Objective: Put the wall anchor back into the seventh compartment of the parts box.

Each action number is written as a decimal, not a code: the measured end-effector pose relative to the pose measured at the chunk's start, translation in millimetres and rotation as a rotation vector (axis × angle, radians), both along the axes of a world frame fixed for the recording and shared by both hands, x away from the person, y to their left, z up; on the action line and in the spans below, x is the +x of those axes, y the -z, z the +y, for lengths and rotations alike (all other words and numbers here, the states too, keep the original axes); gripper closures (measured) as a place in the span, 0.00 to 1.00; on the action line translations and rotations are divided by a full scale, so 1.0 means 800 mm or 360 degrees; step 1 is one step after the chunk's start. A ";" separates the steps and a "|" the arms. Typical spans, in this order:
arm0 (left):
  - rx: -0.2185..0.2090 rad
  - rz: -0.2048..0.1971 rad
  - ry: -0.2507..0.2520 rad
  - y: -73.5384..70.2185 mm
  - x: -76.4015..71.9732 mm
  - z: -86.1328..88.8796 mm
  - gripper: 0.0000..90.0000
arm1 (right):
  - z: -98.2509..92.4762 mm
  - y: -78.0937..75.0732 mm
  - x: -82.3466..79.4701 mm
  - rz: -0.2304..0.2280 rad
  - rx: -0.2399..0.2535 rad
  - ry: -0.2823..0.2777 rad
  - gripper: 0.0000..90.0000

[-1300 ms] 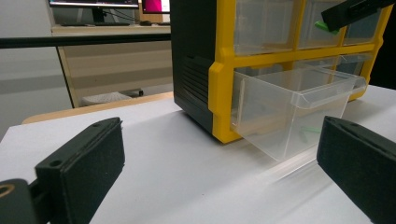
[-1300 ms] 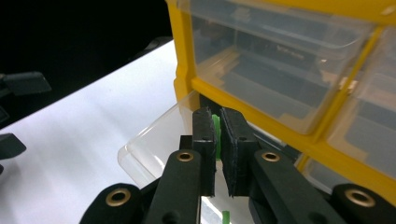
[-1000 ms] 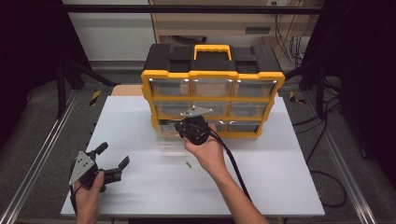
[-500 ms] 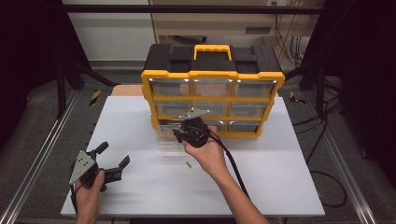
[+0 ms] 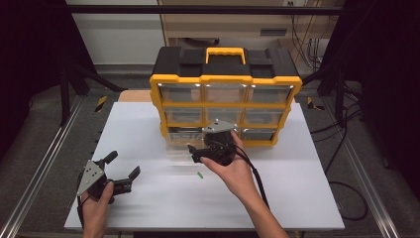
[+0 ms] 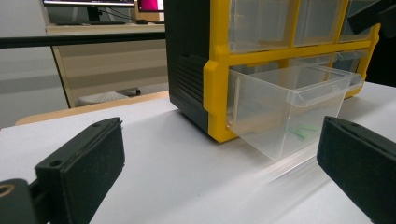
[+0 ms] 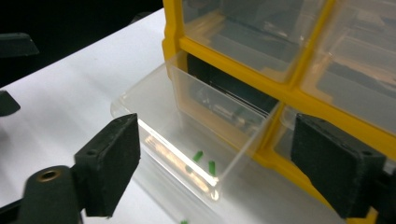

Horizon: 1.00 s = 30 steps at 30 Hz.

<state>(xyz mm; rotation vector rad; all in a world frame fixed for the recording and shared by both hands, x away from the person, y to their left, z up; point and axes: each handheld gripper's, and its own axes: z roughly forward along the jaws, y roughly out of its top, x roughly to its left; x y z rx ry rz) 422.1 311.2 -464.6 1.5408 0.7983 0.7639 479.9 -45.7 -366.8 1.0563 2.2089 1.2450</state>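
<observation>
A yellow and black organizer cabinet (image 5: pixel 225 79) with clear drawers stands at the back of the white table (image 5: pixel 148 208). Its bottom-left drawer (image 5: pixel 181 146) is pulled out. Two small green pieces (image 7: pixel 205 161) lie near the drawer's front wall, and show through the wall as green pieces (image 6: pixel 299 133). Another green piece (image 5: pixel 200 174) lies on the table just in front of the drawer. My right gripper (image 5: pixel 194 153) hovers over the drawer's front right corner, open and holding nothing. My left gripper (image 5: pixel 123 164) rests low at the table's front left, open and holding nothing, and faces the drawer (image 6: pixel 289 107).
The cabinet's other drawers (image 5: pixel 223 93) are closed. An orange handle (image 5: pixel 226 51) sits on the cabinet's black lid. The right gripper's black cable (image 5: pixel 257 178) trails along the forearm. Metal frame rails (image 5: pixel 44 163) run beside the table, and bare white table lies between the two grippers.
My right gripper has drifted slightly toward the near side, staying over the open drawer. The left gripper has not moved.
</observation>
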 end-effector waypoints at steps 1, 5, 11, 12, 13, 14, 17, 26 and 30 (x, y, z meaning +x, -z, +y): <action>-0.0004 0.0000 -0.0002 0.000 0.000 0.000 0.01 | -0.003 0.001 -0.002 0.0006 0.0008 0.0006 0.17; -0.0009 -0.0002 -0.0005 0.000 0.001 0.001 0.01 | -0.013 0.006 -0.007 0.0025 0.0011 0.0016 0.14; -0.0004 -0.0001 -0.0003 0.000 0.001 0.001 0.01 | -0.024 0.023 -0.015 0.0078 -0.0011 0.0023 0.12; -0.0003 -0.0001 -0.0003 0.000 0.001 0.001 0.01 | -0.025 0.027 -0.016 0.0084 -0.0011 0.0027 0.12; -0.0003 -0.0002 -0.0003 0.000 0.001 0.001 0.01 | -0.026 0.030 -0.017 0.0092 -0.0013 0.0031 0.11; -0.0002 -0.0002 -0.0002 0.000 0.000 0.000 0.01 | -0.027 0.035 -0.019 0.0101 -0.0015 0.0040 0.12; 0.0000 -0.0001 -0.0002 0.000 0.001 0.000 0.01 | -0.029 0.046 -0.022 0.0130 -0.0034 0.0034 0.12; 0.0005 0.0001 -0.0002 0.000 0.001 0.000 0.01 | -0.027 0.077 -0.027 0.0220 -0.0078 0.0013 0.13; 0.0006 0.0000 -0.0003 0.000 0.001 0.000 0.01 | -0.022 0.085 -0.028 0.0244 -0.0096 -0.0005 0.13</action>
